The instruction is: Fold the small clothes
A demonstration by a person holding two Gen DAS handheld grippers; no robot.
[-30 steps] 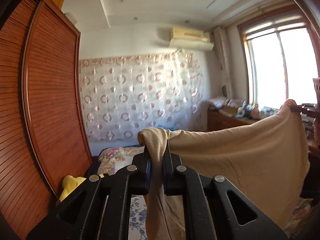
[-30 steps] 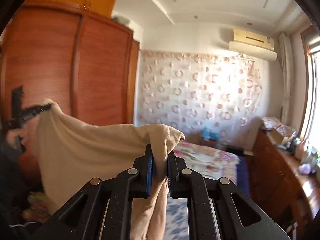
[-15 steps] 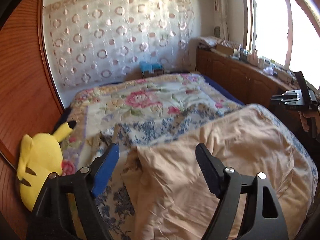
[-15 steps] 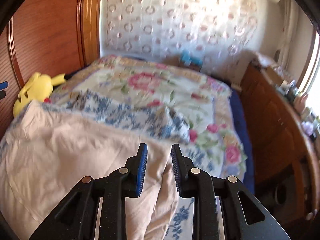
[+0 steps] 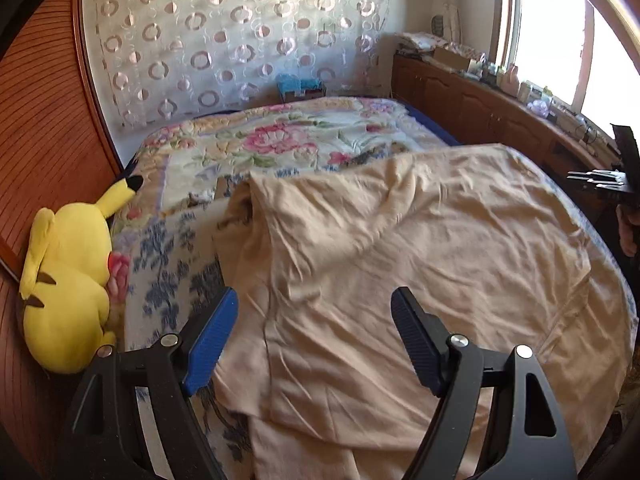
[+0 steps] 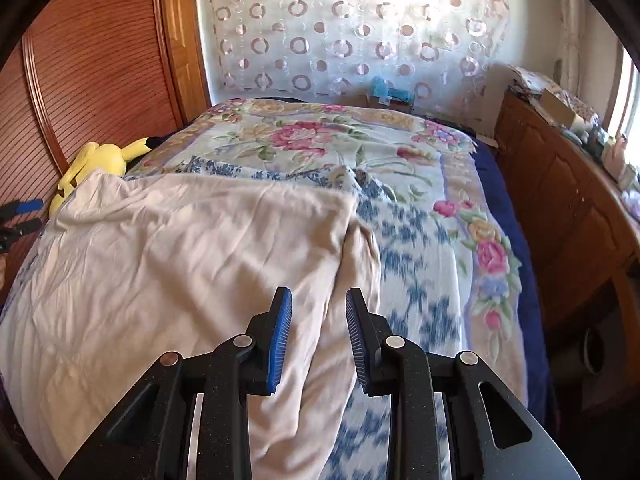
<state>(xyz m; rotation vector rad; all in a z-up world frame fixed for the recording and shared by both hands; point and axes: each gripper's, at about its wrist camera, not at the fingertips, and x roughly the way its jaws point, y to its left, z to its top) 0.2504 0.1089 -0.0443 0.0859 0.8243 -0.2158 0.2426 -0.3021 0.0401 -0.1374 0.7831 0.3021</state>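
Note:
A beige garment [image 5: 400, 248] lies spread and wrinkled across the near part of the floral bed cover [image 5: 288, 140]. My left gripper [image 5: 314, 300] hovers over its left edge, jaws wide open, with nothing pinched between the blue pads. In the right wrist view the same beige garment [image 6: 180, 248] reaches to a bunched right edge. My right gripper [image 6: 319, 300] stands just above that edge; its jaws are opening and the pads do not press the cloth. The right gripper [image 5: 600, 180] also shows at the far right of the left wrist view.
A yellow plush toy [image 5: 68, 272] lies at the bed's left side against a wooden wardrobe [image 5: 36, 112]. A wooden cabinet [image 6: 568, 208] with clutter on top runs along the right under the window. A curtain with circles [image 6: 352, 28] hangs behind the bed.
Both grippers let go of the beige garment, which they held up in the air, and came down toward the bed. The garment now lies spread on the bed cover.

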